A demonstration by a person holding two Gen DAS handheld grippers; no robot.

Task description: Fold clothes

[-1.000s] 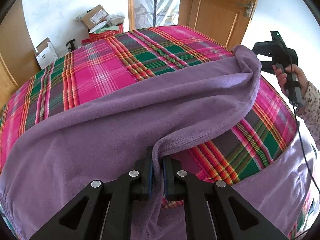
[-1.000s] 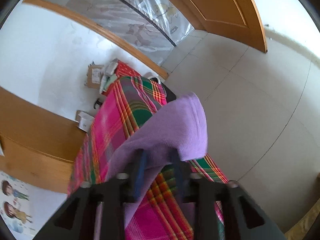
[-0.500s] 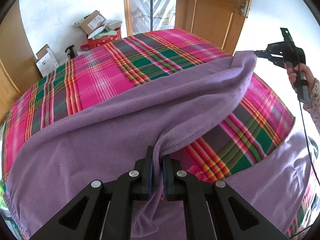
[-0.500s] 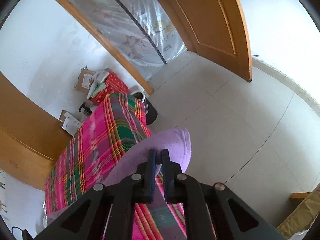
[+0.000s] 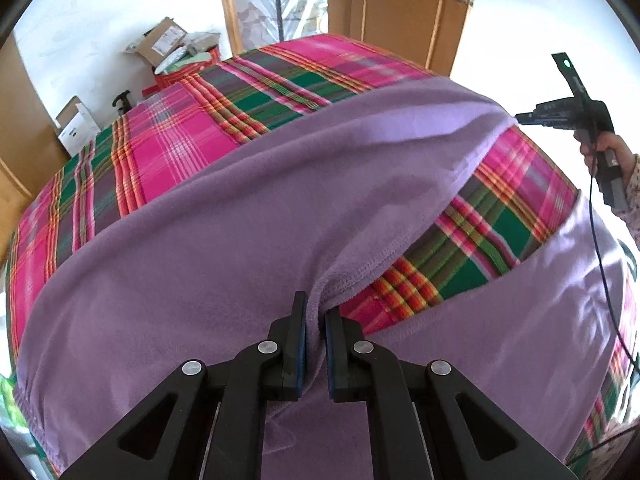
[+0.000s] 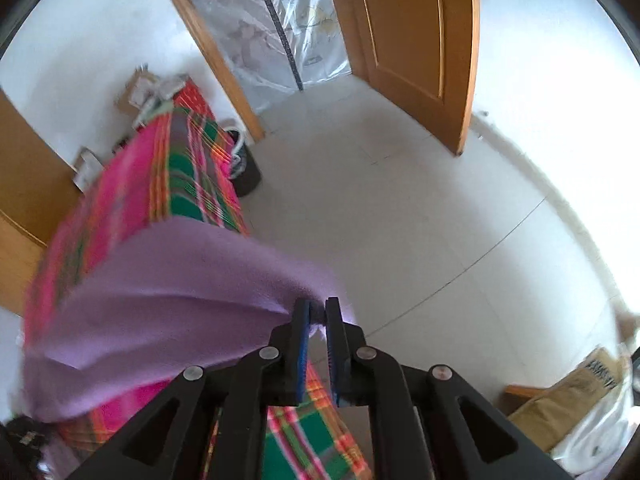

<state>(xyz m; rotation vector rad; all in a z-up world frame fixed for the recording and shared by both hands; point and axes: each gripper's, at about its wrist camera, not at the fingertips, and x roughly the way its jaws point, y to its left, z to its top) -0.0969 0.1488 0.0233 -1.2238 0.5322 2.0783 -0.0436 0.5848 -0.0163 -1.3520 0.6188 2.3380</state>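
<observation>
Two views are given, and in each a corner of the same purple cloth (image 5: pixel 240 216) is seen pinched. In the left wrist view, the left gripper (image 5: pixel 316 320) is clenched on a bunched hem of the cloth at 6 o'clock, fabric being squeezed between the blue pads. The cloth is spread across the plaid-covered bed (image 5: pixel 168 136), from 8 o'clock up toward 2 o'clock, where its far corner is stretched taut to the right gripper (image 5: pixel 520 118), held in a hand (image 5: pixel 600 148) at 3 o'clock. A second purple layer is draped over the bed's near side at 4 o'clock. Cardboard boxes (image 5: pixel 168 40) are stacked at 11 o'clock and a wooden door (image 5: pixel 408 8) stands at 1 o'clock.

In the right wrist view, which is blurred, the right gripper (image 6: pixel 316 312) is closed on the cloth's (image 6: pixel 168 280) corner near the centre; its jaws have just been eased slightly wider, yet fabric is pressed between the pads. The cloth is stretched toward 9 o'clock over the bed (image 6: pixel 172 176); bare floor tiles (image 6: pixel 400 220) fill 3 o'clock.

The step in hand is judged to be the lifting of one edge for the first fold. Next, both held corners would need to be carried together, at even tension, across to the opposite edge before being laid down.
</observation>
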